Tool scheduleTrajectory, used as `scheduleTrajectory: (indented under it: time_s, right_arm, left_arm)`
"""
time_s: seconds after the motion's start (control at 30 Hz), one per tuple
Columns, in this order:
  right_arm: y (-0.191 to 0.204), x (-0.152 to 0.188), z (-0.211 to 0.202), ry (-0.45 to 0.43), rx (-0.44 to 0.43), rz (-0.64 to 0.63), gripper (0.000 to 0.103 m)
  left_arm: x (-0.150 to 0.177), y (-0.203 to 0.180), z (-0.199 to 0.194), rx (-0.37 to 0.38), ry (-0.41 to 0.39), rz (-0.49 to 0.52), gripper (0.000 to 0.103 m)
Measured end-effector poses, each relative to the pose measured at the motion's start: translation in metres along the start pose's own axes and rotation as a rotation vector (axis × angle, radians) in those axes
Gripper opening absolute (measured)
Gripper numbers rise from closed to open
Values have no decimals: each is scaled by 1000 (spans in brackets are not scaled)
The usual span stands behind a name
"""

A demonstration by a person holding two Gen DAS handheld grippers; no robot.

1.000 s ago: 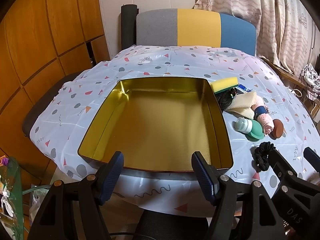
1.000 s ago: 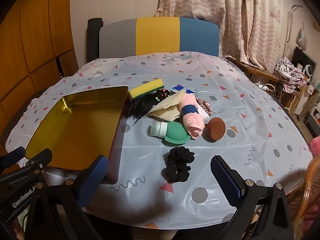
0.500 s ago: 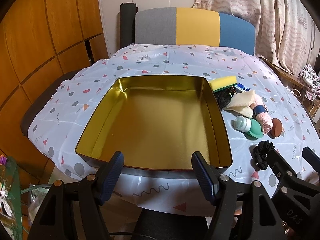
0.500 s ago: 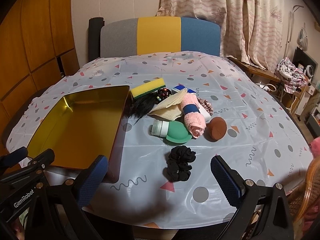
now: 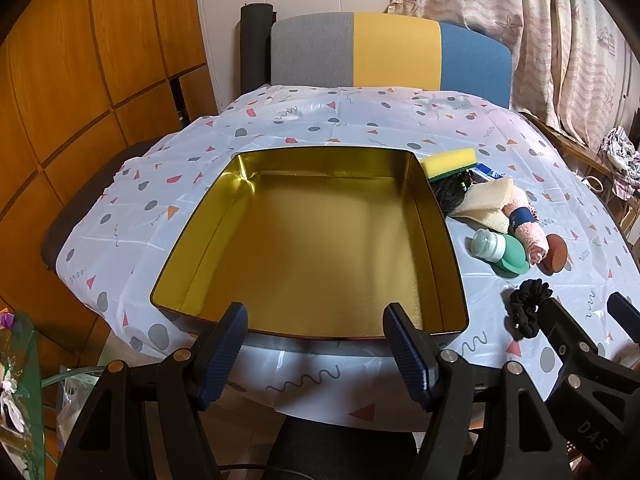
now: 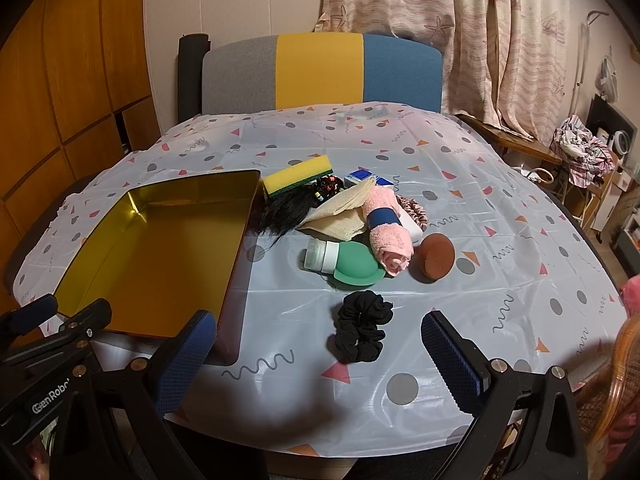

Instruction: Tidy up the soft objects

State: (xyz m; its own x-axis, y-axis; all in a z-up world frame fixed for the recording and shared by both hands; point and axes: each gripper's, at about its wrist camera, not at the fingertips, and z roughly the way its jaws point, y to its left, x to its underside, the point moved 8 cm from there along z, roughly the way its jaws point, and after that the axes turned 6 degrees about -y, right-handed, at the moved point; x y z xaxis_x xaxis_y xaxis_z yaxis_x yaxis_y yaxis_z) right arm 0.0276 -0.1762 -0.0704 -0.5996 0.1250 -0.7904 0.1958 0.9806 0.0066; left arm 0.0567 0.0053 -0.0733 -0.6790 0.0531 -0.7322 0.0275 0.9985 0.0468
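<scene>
An empty gold tin [image 5: 312, 248] sits on the patterned tablecloth just beyond my left gripper [image 5: 316, 320], which is open with nothing between its fingers. To the right of the tin [image 6: 160, 256] lies a heap of soft things: a yellow sponge [image 6: 298, 178], a black hair piece [image 6: 286, 212], a cream cloth [image 6: 340, 216], a rolled pink towel [image 6: 390, 236], a green squeeze bottle [image 6: 344, 264] and a brown puff [image 6: 436, 256]. A black scrunchie [image 6: 360, 332] lies alone in front of the heap, close ahead of my open, empty right gripper [image 6: 318, 326].
A chair with a grey, yellow and blue back [image 6: 320, 72] stands behind the table. A wood-panelled wall [image 5: 80, 80] is on the left, curtains [image 6: 460, 40] and clutter on the right. A pink satin scrunchie [image 6: 416, 210] and a blue packet [image 6: 364, 178] lie behind the heap.
</scene>
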Motion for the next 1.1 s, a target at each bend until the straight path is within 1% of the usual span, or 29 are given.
scheduleTrajectory:
  time_s: [0.4,0.6,0.73,0.8,0.9,0.97,1.03,1.1]
  right_arm:
    - [1,1,1,2,0,-2,103]
    - [-3,4,3,15,-2,2,103]
    - [-7,4,5,21,-13,15,103]
    - [-10,5,6,32,-27,31,103]
    - [-21,6,11,41,-27,52,103]
    - [-35,6,15,50,-11,79,103]
    - [-53,6,20,53,14,116,103]
    - [-73,7,26,57,47,150,103]
  left_arm:
    - [1,-2,1,3,0,5,71]
    - [4,-7,4,25,17,20,71]
    - [8,-12,7,55,35,25,71]
    - [9,-17,8,89,44,26,71]
    - [13,-30,7,191,61,27,71]
    - [17,-42,5,283,70,24,71]
    - [21,-53,3,354,86,27,71]
    - [24,-63,3,388,99,43,71]
